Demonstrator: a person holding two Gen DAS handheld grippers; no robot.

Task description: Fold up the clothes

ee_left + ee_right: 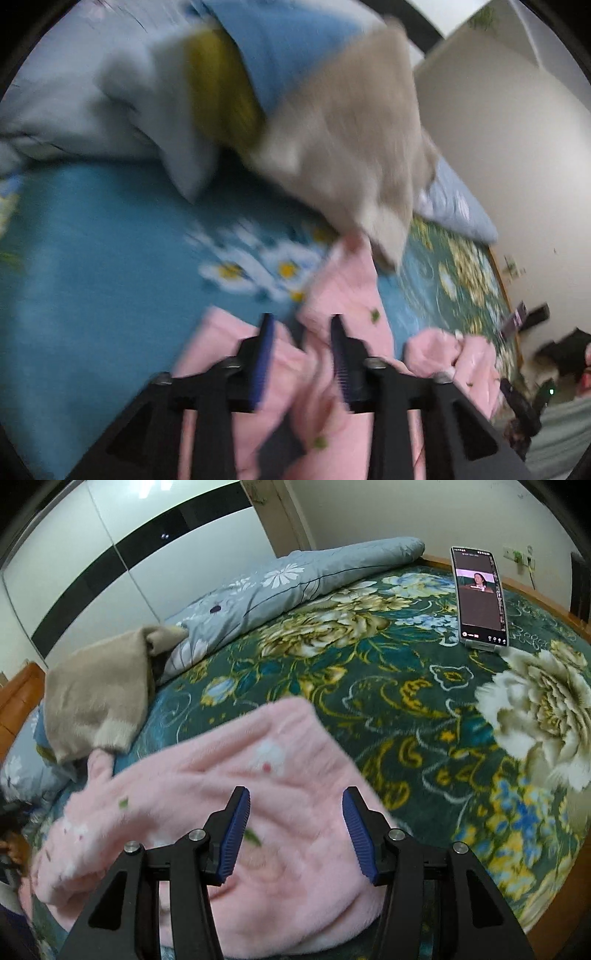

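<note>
Lying on the flowered bed blanket (424,709), the pink fleece garment (258,775) is the landmark here; it is crumpled, with small green and white motifs on its pile. The right claw (295,830) hangs just above its near part with the jaws spread apart, the blue ribbed pads (234,834) clear of the cloth and nothing pinched between them. In the left wrist view, which is badly blurred, the left claw (302,354) stands over the same pink fleece garment (343,288); its jaws are parted, a fold of the pink cloth rises in the gap between them, and the pads do not visibly press on it, so the claw reads as released. Just beyond the garment's far corner lies a beige garment (96,698), its pale cuff nearly touching the pink cloth. Behind the beige piece a grey-blue flowered quilt (295,579) is bunched along the far edge of the bed. Well apart from the pink garment, toward the far right of the blanket, a phone (480,598) stands upright on a small stand, its screen lit. A white wardrobe with a black band (110,554) rises behind the bed.
</note>
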